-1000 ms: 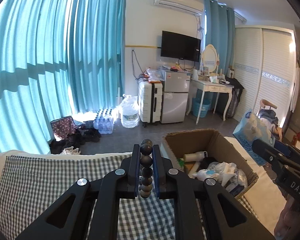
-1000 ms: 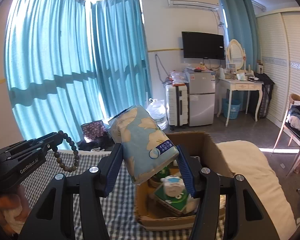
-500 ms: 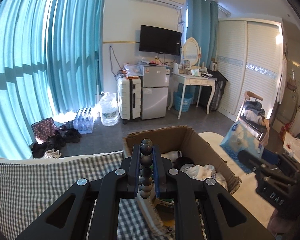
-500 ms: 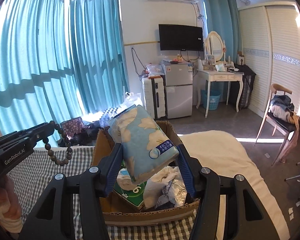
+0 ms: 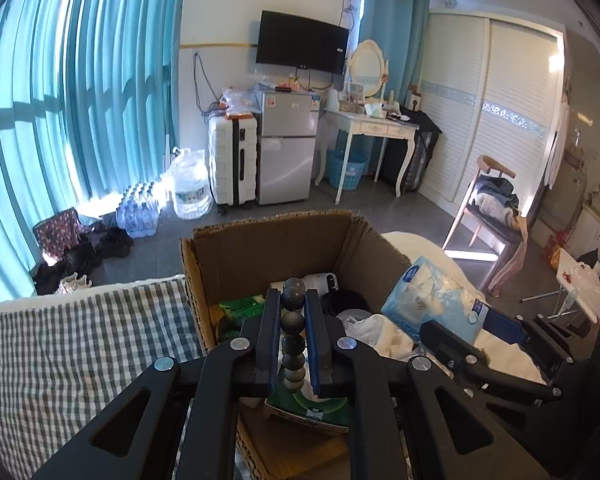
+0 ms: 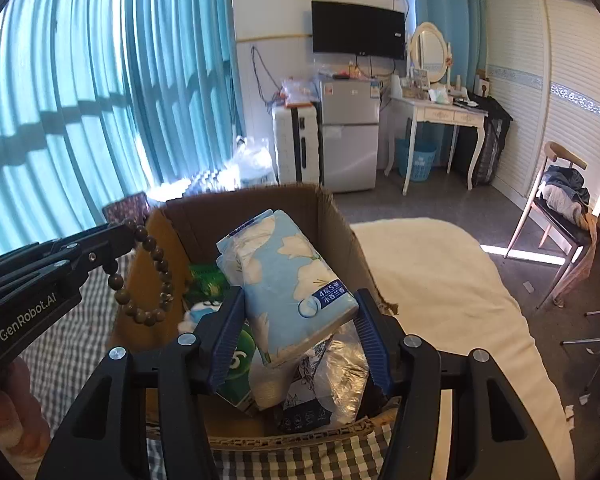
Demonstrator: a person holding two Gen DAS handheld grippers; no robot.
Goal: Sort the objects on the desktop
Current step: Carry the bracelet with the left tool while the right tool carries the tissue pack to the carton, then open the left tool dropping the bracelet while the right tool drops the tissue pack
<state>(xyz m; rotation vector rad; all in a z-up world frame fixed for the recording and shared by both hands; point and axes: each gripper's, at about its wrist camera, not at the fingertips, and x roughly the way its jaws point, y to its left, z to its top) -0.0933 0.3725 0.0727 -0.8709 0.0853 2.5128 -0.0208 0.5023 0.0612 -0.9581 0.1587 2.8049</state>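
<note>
Cardboard frames everything that matters: an open cardboard box [image 6: 328,216] sits on a checked cloth [image 5: 80,344], already part full with a green packet [image 5: 240,306], white wrappers and other oddments.

Both hands carry something above it. The left gripper [image 5: 293,312] has its jaws clenched on a bead bracelet [image 6: 148,280]; from its own camera the beads stack in a straight column between the pads, and from the right wrist view the rest of the loop hangs free below the jaw tips, over the near left wall of the box. The right gripper [image 6: 300,324] grasps a tissue pack [image 6: 288,276], blue with pale flowers, pinched across its narrow width at the lower end. The long axis of the pack runs forward and upward, away from the jaws, so most of it juts out over the open box.

The relation that decides the drop is simple. For both loads the box lies directly ahead of and below the jaws, and both grippers tilt downward toward it. The pack appears to be well inside the rim, over the heaped contents. The bracelet seems nearer the left wall than the middle, so that hand probably needs the more care to land its load inside and not on the cloth.
</note>
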